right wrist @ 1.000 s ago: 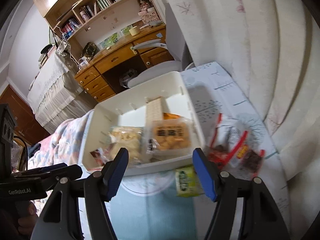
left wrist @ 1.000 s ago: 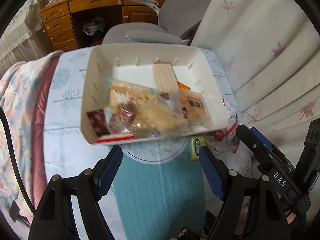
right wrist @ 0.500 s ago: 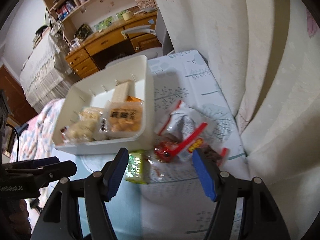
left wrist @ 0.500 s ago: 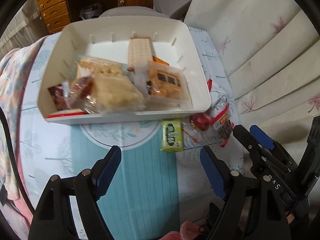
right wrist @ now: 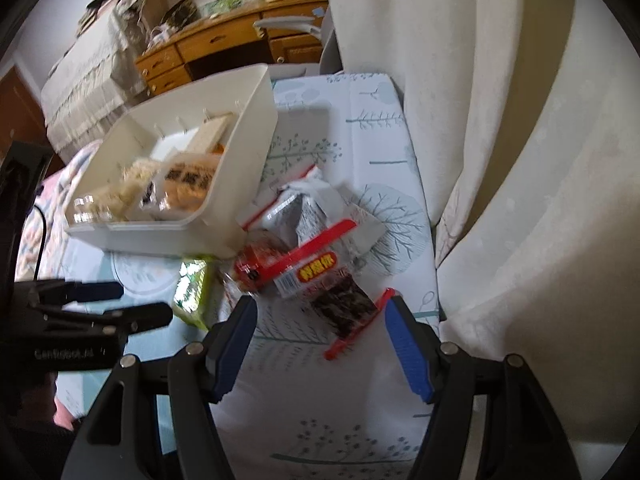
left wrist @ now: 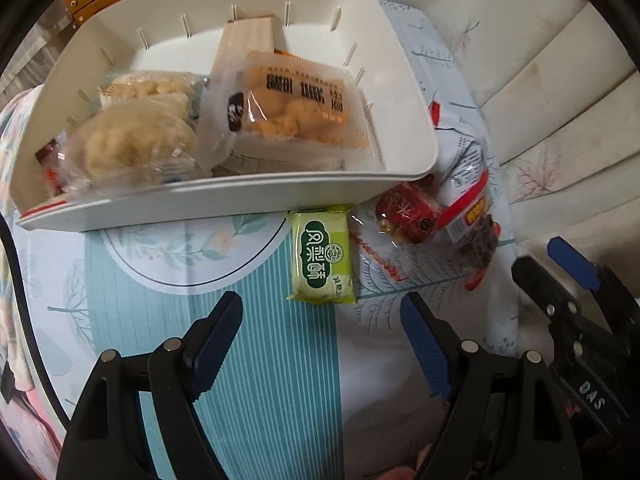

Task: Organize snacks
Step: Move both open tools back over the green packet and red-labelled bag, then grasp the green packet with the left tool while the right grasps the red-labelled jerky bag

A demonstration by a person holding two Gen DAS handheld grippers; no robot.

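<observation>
A white bin (left wrist: pixel 248 196) on the table holds several snack packs, among them a clear pack of orange biscuits (left wrist: pixel 296 108). The bin also shows in the right wrist view (right wrist: pixel 224 184). A green snack pack (left wrist: pixel 322 256) lies on the cloth just in front of the bin. Beside it lie a red wrapped snack (left wrist: pixel 408 212) and a red-striped bag (right wrist: pixel 316 256). My left gripper (left wrist: pixel 320 344) is open and empty, just short of the green pack. My right gripper (right wrist: pixel 320 336) is open and empty, close over the near end of the red-striped bag.
The table has a blue and white patterned cloth (left wrist: pixel 260 360). A white curtain (right wrist: pixel 520 160) hangs close along the right edge. A wooden desk (right wrist: pixel 240 44) and a grey chair stand beyond the table. A floral blanket lies to the left.
Both grippers have moved forward and down toward the loose snacks in front of the bin. The left now faces the green pack and the right faces the red-striped bag. Both stay open.
</observation>
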